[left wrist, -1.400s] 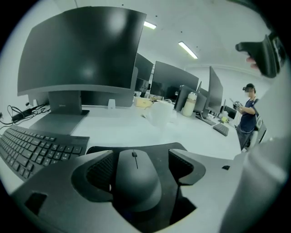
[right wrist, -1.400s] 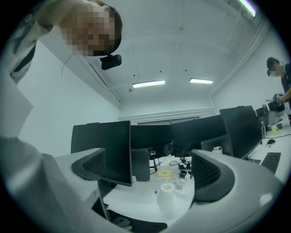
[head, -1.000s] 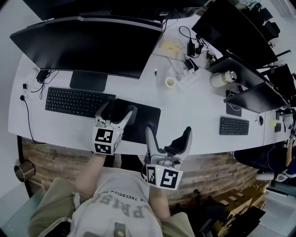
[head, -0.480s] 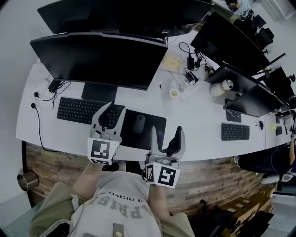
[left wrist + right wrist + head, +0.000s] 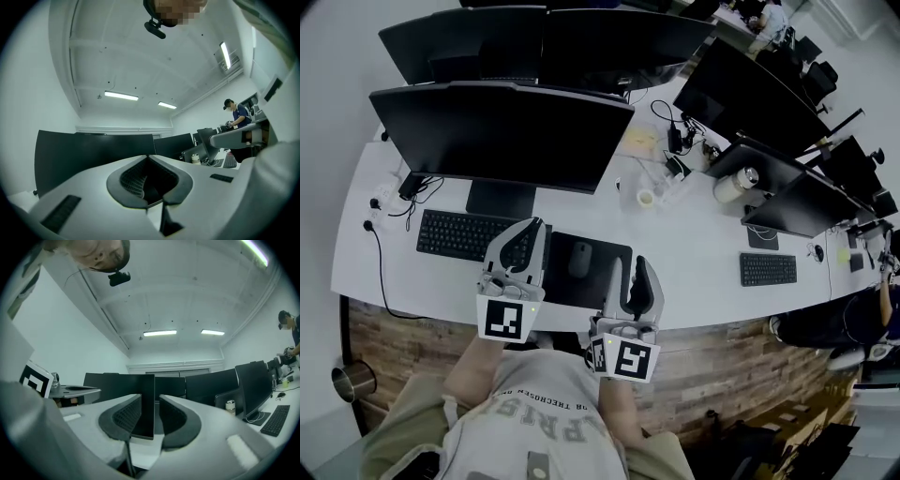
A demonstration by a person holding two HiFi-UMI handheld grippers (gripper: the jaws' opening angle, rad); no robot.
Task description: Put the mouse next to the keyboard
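A dark mouse (image 5: 579, 258) lies on a black mouse pad (image 5: 605, 281), right of the black keyboard (image 5: 459, 235) under the big monitor. My left gripper (image 5: 533, 228) hovers over the keyboard's right end, left of the mouse, with its jaws shut and empty. In the left gripper view the left gripper (image 5: 149, 158) tilts up toward monitors and ceiling. My right gripper (image 5: 630, 267) hangs above the pad's right edge near the desk front. Its jaws are closing, and the narrow gap still left between them holds nothing. Through that gap the right gripper (image 5: 157, 405) shows only monitors.
A wide monitor (image 5: 502, 131) stands behind the keyboard, with more monitors to the right. A tape roll (image 5: 646, 198), cables and a metal can (image 5: 731, 186) sit at the back. A second keyboard (image 5: 767, 269) lies far right. The desk's front edge (image 5: 553, 323) runs under both grippers.
Both grippers' jaws have narrowed, the left fully together. The left gripper has shifted off the pad toward the keyboard, and the mouse has come into view.
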